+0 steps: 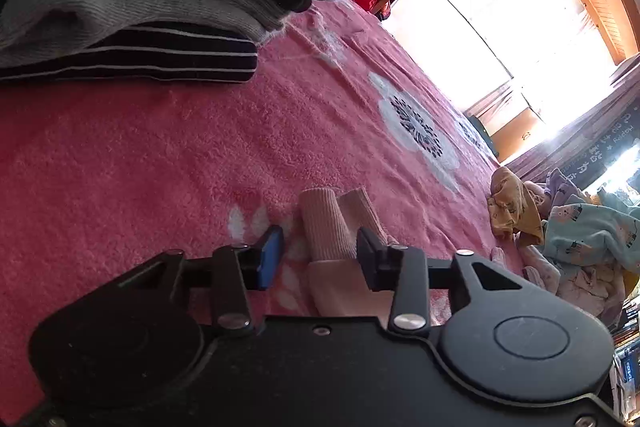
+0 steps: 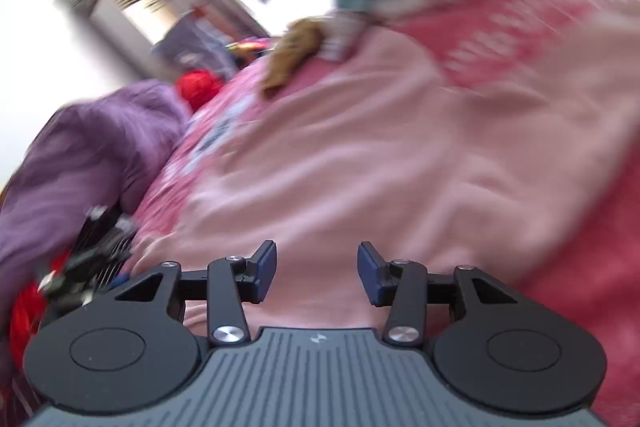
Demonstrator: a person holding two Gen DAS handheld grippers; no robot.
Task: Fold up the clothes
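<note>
A pink blanket (image 1: 168, 155) with white flower prints fills most of the left wrist view, running from the lower left up toward a bright window (image 1: 500, 11) in the upper right. In the upper left of that frame sits a stack of folded clothes (image 1: 132, 7): a dark striped piece at the bottom, a grey knit above it, black cloth on top. A loose heap of clothes (image 1: 576, 239), yellow, light blue and pale pink, lies at the right edge. Low in the frame, the left gripper (image 1: 320, 255) has its jaws spread apart, and the ribbed cuffs of a pale pink garment (image 1: 328, 227) stand between them, close against the right-hand finger; whether cloth and finger touch I cannot tell.

The right wrist view is blurred. The same pale pink garment (image 2: 380, 155) spreads across its middle, over the pink blanket (image 2: 532, 19) seen in the upper right. A purple garment (image 2: 84, 155) bulges at the left edge. The right gripper (image 2: 317, 273) at the bottom centre has its jaws spread wide, hovering just over the pale pink cloth with nothing between them
</note>
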